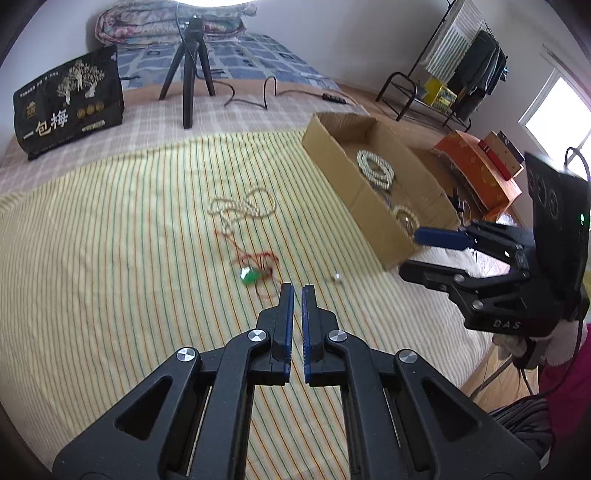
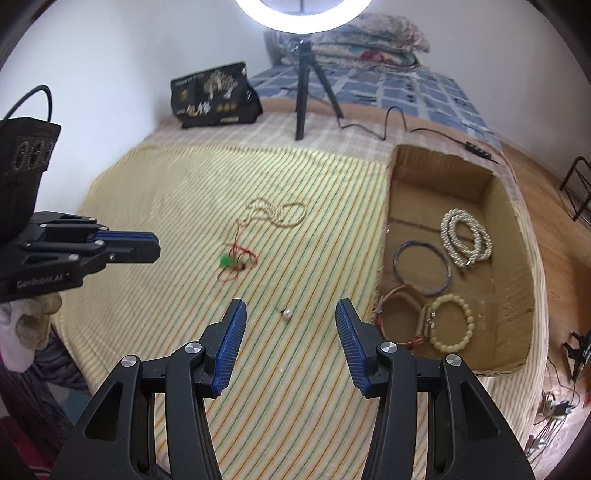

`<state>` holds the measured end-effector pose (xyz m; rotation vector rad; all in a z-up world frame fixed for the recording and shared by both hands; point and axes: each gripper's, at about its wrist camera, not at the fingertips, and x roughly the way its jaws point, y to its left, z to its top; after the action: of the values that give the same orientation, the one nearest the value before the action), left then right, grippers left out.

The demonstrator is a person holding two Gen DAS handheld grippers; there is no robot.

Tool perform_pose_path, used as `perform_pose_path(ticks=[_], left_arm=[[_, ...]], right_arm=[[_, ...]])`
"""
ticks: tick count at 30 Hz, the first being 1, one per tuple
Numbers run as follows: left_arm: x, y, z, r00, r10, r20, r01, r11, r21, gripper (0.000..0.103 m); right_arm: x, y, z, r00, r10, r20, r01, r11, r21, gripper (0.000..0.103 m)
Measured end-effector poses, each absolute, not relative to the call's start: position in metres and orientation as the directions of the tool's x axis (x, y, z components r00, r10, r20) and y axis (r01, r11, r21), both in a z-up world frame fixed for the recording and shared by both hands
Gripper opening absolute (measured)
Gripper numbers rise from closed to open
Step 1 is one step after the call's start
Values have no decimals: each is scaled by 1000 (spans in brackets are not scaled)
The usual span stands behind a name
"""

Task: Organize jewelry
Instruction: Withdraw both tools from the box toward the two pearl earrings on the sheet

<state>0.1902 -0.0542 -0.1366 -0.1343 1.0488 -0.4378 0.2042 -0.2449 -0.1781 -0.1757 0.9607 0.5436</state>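
Note:
A cardboard box [image 2: 511, 236] sits on the striped bedspread at right; it also shows in the left wrist view [image 1: 354, 192]. It holds a white pearl strand [image 2: 467, 236], a blue bangle [image 2: 422, 266], a brown bracelet [image 2: 400, 317] and a cream bead bracelet [image 2: 451, 323]. On the spread lie a pearl necklace [image 2: 280, 213], a green pendant on red cord [image 2: 231, 262] and a small pearl earring [image 2: 286, 314]. My right gripper [image 2: 290, 314] is open, empty, just above and around the earring. My left gripper [image 1: 297, 291] is nearly shut and empty, near the green pendant [image 1: 248, 275].
A black tripod [image 2: 304, 85] with a ring light [image 2: 303, 13] stands at the back, its cable [image 2: 391, 122] trailing toward the box. A black snack bag [image 2: 214, 96] stands back left. Folded quilts [image 2: 351, 40] lie behind. A clothes rack [image 1: 458, 70] stands beyond the bed.

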Motion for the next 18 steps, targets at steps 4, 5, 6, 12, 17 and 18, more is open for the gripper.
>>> perform_pose_path(ticks=[4, 5, 6, 12, 17, 18], left_arm=[[178, -61, -154, 381, -427, -820, 286, 898, -335, 1], [175, -63, -158, 373, -427, -824, 286, 898, -336, 1], [172, -64, -162, 368, -427, -826, 285, 897, -337, 1], [162, -74, -182, 333, -425, -842, 285, 896, -340, 1], [161, -87, -196, 306, -407, -860, 299, 899, -319, 1], [162, -88, -199, 302, -406, -863, 297, 900, -319, 1]], right_arm=[[205, -239, -190, 421, 358, -833, -528, 844, 95, 49], [205, -238, -192, 415, 358, -836, -532, 841, 97, 49], [205, -236, -196, 407, 357, -841, -535, 839, 97, 47], [209, -229, -215, 374, 333, -866, -548, 833, 84, 39], [211, -224, -229, 358, 301, -884, -565, 824, 52, 34], [211, -223, -231, 355, 298, -886, -568, 821, 48, 34]])
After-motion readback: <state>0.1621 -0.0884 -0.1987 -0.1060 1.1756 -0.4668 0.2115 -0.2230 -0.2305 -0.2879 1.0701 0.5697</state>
